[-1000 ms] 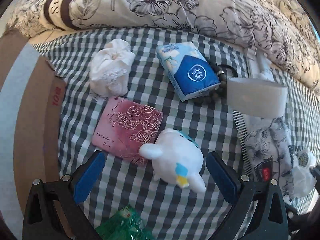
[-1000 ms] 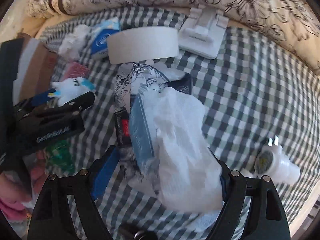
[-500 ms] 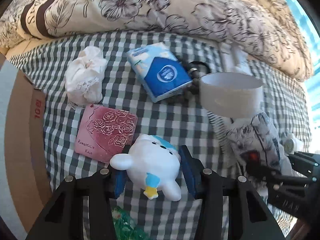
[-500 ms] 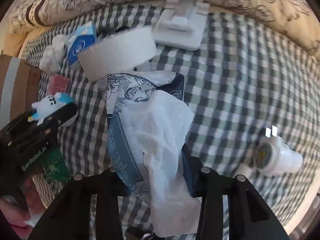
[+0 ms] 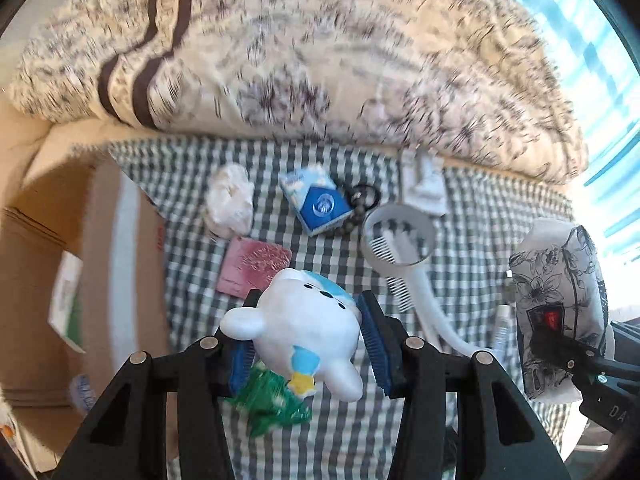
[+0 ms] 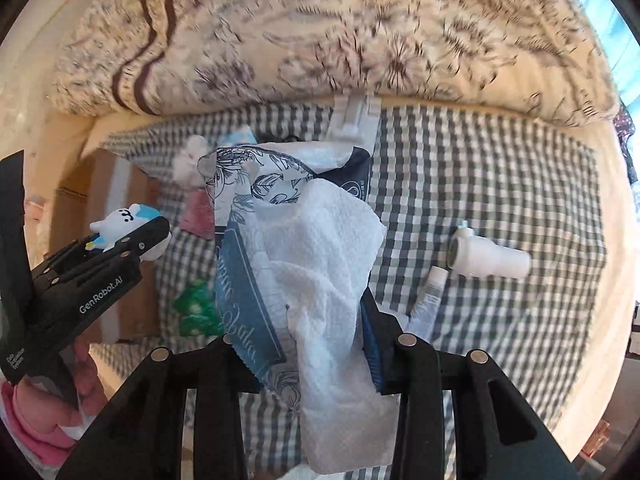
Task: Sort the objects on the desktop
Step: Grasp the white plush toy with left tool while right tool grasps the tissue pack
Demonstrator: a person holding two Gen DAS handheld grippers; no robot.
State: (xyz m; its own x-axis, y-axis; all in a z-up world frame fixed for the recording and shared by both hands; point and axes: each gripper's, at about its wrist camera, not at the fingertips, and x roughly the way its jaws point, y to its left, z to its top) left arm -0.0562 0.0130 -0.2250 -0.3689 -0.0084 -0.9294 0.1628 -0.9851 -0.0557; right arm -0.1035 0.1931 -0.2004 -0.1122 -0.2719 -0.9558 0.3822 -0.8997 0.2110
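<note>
Both toy sides touch left hand-held gripper pads (blue).

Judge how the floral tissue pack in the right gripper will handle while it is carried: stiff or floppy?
Probably floppy: the tissue pack sags and creases above the right gripper. Its loose white sheet hangs free, so it may snag or pull out. It looks light, unlikely to slip from the pads.

Both wrist views high over the checked cloth, facing the floral quilt; shared: cloth, quilt.
</note>
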